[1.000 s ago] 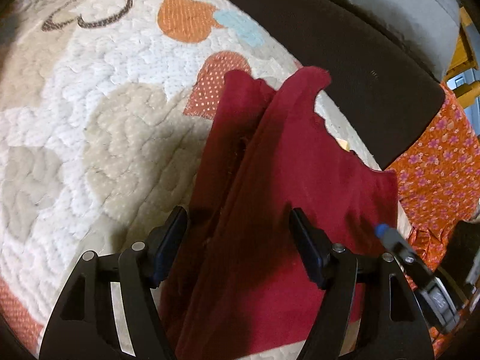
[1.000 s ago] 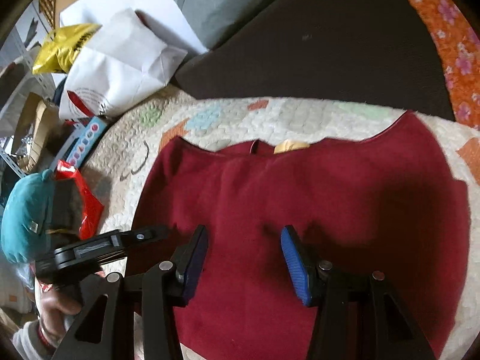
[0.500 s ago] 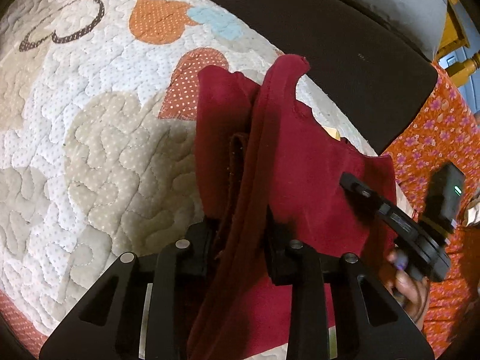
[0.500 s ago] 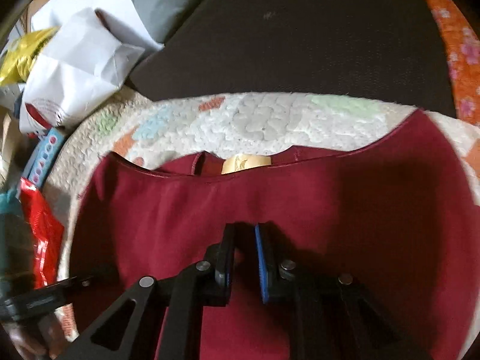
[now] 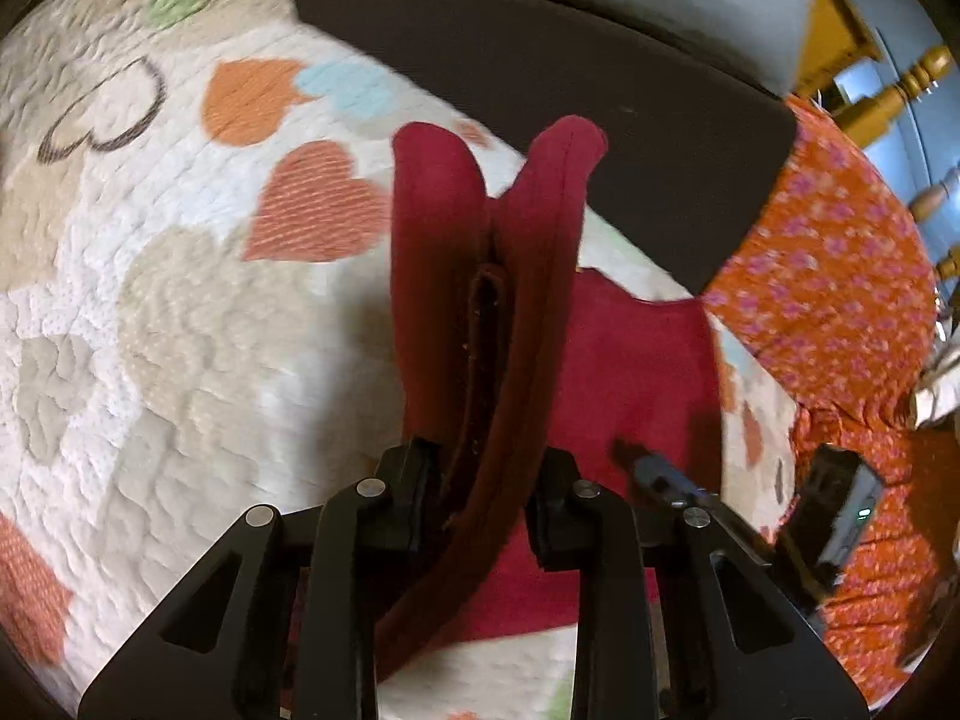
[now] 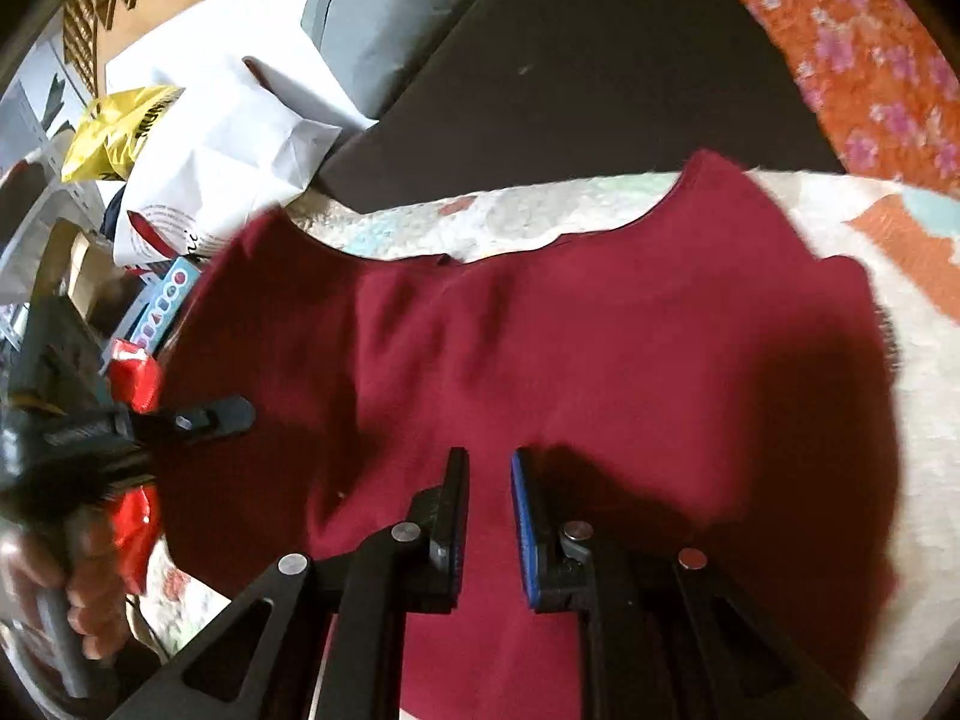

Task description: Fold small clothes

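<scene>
From the left wrist I see my left gripper (image 5: pixel 480 498), jaws just closed, clenched on a raised fold of the dark red garment (image 5: pixel 624 360), over the heart quilt (image 5: pixel 180 324). From the right wrist, my right gripper (image 6: pixel 486 516) pinches the garment spread ahead.

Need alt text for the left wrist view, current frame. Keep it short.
The left gripper is clamped on a raised fold of a dark red garment, the rest lying on a quilt printed with hearts. The right gripper reaches in from the lower right, beside orange floral fabric.
</scene>
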A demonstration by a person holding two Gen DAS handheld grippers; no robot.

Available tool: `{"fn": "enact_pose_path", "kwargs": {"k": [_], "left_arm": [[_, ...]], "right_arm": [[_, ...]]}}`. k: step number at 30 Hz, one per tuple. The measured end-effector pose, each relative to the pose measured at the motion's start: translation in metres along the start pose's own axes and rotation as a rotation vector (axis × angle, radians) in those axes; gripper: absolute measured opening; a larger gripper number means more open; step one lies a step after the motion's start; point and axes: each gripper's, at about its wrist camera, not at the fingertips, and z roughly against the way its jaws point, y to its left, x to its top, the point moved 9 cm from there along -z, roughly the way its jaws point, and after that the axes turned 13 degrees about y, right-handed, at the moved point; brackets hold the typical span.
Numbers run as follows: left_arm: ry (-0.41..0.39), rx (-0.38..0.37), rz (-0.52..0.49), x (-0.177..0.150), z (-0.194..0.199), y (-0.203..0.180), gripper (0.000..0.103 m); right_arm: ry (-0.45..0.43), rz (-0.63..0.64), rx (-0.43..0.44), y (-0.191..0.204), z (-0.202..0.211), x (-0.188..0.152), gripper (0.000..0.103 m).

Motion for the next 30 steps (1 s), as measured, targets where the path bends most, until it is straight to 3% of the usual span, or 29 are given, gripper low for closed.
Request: {"fn": "enact_pose_path", "kwargs": {"k": [5,8,10,13,15,17,22,25,26,30], "left_arm": [[0.034,-0.007,-0.074,0.002,-0.018,-0.081,0.023],[0.072,-0.041,-0.111,0.001,-0.047,-0.121,0.024],[0.156,-0.090,-0.140,-0.006,-0.080,-0.149,0.032],[0.243,-0.211,-0.146,-0.013,-0.105,-0.175,0.053],[0.250,-0.261,-0.144,-0.014,-0.099,-0.183,0.065],[0.240,-0.318,-0.196,-0.014,-0.076,-0.191,0.065],[0.149,-0.285,-0.288,-0.026,-0.013,-0.165,0.069],[0.128,-0.161,-0.283,-0.041,-0.015,-0.123,0.069],[0.135,-0.132,-0.265,-0.048,-0.024,-0.109,0.069],[0.238,-0.261,-0.185,-0.085,-0.068,-0.085,0.069]], "right_arm": [[-0.061,-0.161,0.047,-0.042,0.023,-0.001,0.015],[-0.097,-0.294,0.139,-0.071,0.037,-0.001,0.029],[-0.103,-0.377,0.227,-0.086,0.039,-0.003,0.040],[-0.139,-0.484,0.318,-0.103,0.042,-0.008,0.040],[-0.142,-0.512,0.367,-0.108,0.042,-0.011,0.040],[-0.146,-0.522,0.402,-0.107,0.043,-0.014,0.040],[-0.178,-0.508,0.449,-0.097,0.052,-0.021,0.049],[-0.204,-0.509,0.477,-0.104,0.067,-0.024,0.062],[-0.192,-0.504,0.460,-0.102,0.064,-0.023,0.062],[-0.141,-0.447,0.397,-0.087,0.054,-0.017,0.062]]}}
